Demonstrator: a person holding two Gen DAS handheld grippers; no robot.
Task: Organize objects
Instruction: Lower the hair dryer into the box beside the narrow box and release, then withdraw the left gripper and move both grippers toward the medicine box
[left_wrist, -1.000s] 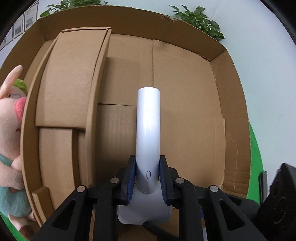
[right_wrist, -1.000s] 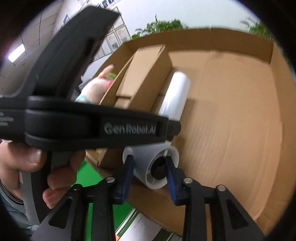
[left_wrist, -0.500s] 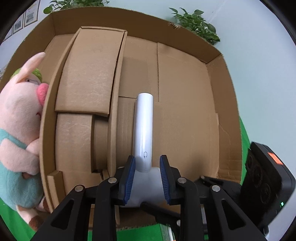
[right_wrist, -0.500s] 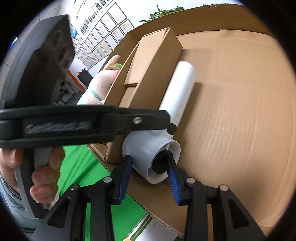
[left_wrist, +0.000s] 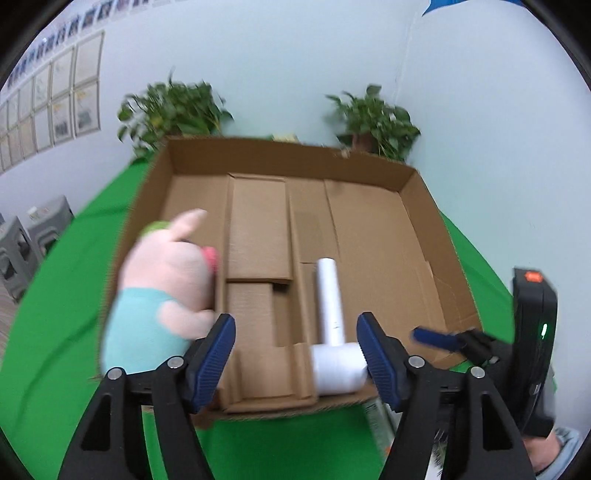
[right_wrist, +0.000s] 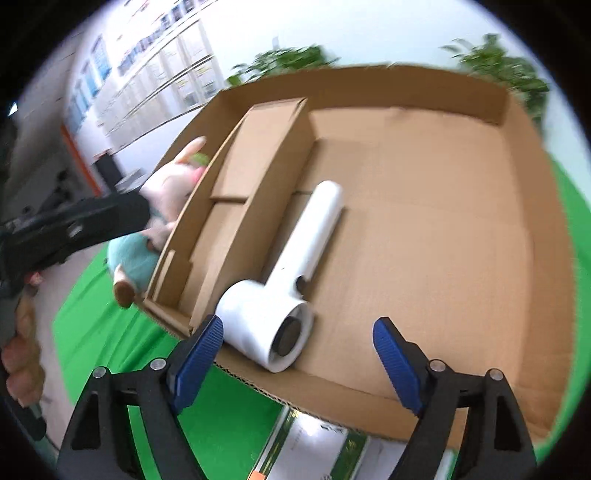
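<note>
1. Past our left gripper's (left_wrist: 295, 354) left finger we see a soft pig toy (left_wrist: 162, 295). It is pink and fuzzy with a teal shirt, and it leans on the outside wall of the cardboard box (left_wrist: 369, 162). The toy looks blurry.
2. Our left gripper's jaws are wide apart and hold nothing. Between them, a bit toward the right finger, lies the white hair dryer (left_wrist: 332, 332), on the box floor near the front edge.
3. The hair dryer is smooth, hard and shiny. Its fat round head is nearest to us, and its long thin handle points away from the jaws.
4. Our right gripper's (right_wrist: 297, 362) jaws are wide apart too, and empty. The hair dryer's (right_wrist: 284, 291) head sits just in front of them, near the left finger.
5. We think the toy comes next. It lies closest to our left gripper.
6. The box is brown, flat and bumpy, with folded cardboard dividers (right_wrist: 255, 170) on its left side.
</note>
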